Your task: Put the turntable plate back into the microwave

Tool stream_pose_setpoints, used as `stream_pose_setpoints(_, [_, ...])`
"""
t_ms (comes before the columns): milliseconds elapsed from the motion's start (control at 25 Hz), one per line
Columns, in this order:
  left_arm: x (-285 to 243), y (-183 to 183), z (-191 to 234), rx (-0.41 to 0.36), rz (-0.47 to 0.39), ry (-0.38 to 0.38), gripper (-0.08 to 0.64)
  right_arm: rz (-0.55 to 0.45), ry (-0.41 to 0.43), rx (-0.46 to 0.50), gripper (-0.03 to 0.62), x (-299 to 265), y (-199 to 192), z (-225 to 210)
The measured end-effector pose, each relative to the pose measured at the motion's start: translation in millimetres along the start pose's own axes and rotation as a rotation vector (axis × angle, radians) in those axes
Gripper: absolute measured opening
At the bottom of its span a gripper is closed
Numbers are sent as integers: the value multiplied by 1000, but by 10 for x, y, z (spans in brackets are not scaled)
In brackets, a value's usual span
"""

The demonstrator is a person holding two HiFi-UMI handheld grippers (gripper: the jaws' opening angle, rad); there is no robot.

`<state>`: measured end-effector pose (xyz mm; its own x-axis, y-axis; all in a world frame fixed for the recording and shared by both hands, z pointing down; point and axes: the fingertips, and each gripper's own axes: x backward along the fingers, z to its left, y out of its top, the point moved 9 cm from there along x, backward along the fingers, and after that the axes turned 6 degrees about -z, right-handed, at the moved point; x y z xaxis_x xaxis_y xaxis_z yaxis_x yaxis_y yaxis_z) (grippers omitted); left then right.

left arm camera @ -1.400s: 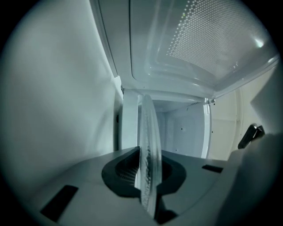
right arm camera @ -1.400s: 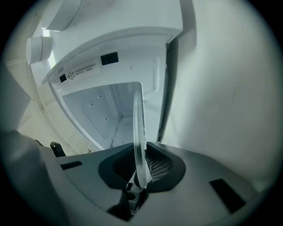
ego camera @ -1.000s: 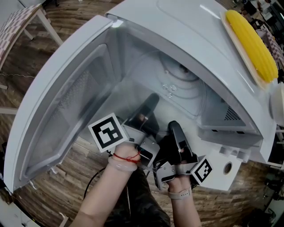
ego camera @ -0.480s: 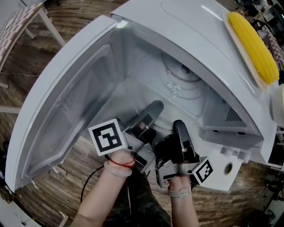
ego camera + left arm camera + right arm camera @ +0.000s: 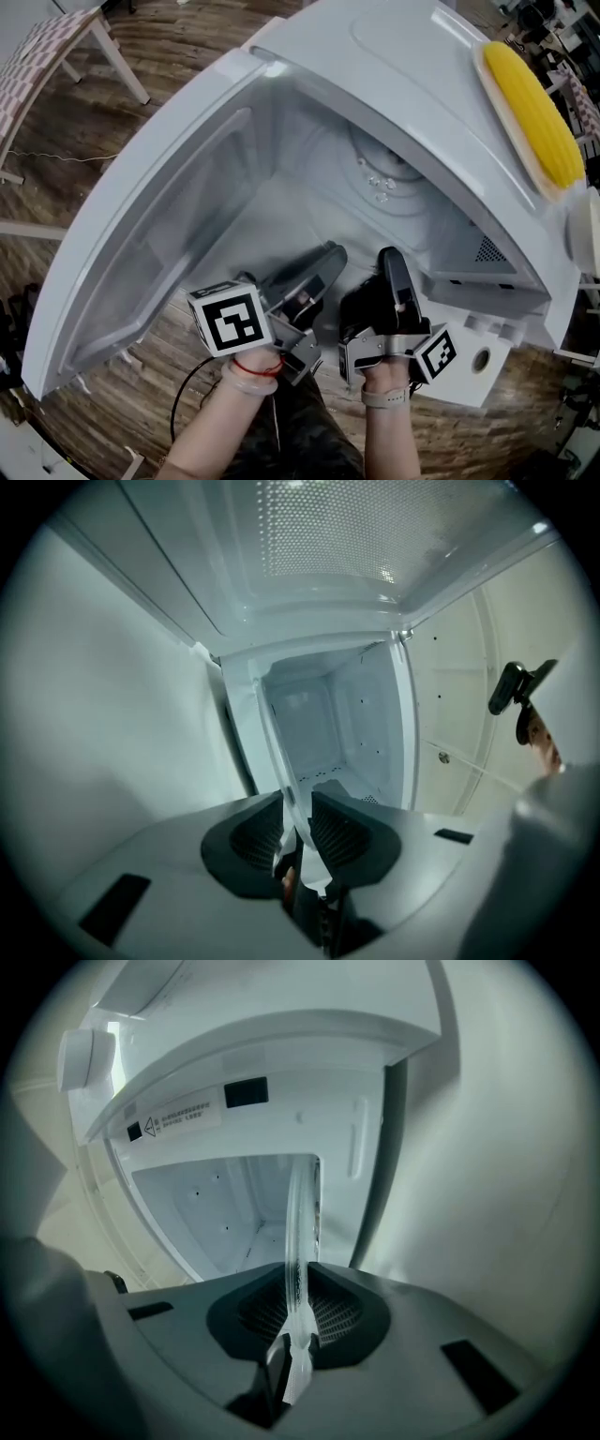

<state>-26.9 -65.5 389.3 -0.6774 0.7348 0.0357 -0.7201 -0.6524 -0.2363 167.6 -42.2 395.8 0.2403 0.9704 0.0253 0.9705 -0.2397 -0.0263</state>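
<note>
As the left gripper (image 5: 296, 810) drops back nearer, both keep pinching the plate (image 5: 300, 1222).
Right gripper (image 5: 302, 1288) clamps its right rim; plate hangs inside the microwave (image 5: 403, 66) mouth, likely levelling before seating.

Unreadable warning label (image 5: 176, 1115) on microwave (image 5: 281, 1054)

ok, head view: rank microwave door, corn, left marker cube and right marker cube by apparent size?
1. microwave door, by far the largest
2. corn
3. left marker cube
4. right marker cube
The left cube may only look bigger through nearness to the camera, so 3 and 4 are unsure.
</note>
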Motion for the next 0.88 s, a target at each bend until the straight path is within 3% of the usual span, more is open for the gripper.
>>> stream_pose_setpoints(520, [-23, 55, -61, -118, 53, 50, 84, -20, -26, 1, 52, -113, 34, -21])
stream_pose_setpoints(680, [-38, 67, -48, -128, 55, 87, 47, 33, -69, 105, 54, -114, 29, 58])
stream_pose_setpoints(880, [-91, 84, -35, -131, 66, 103, 37, 216, -121, 284, 72, -32, -77, 175])
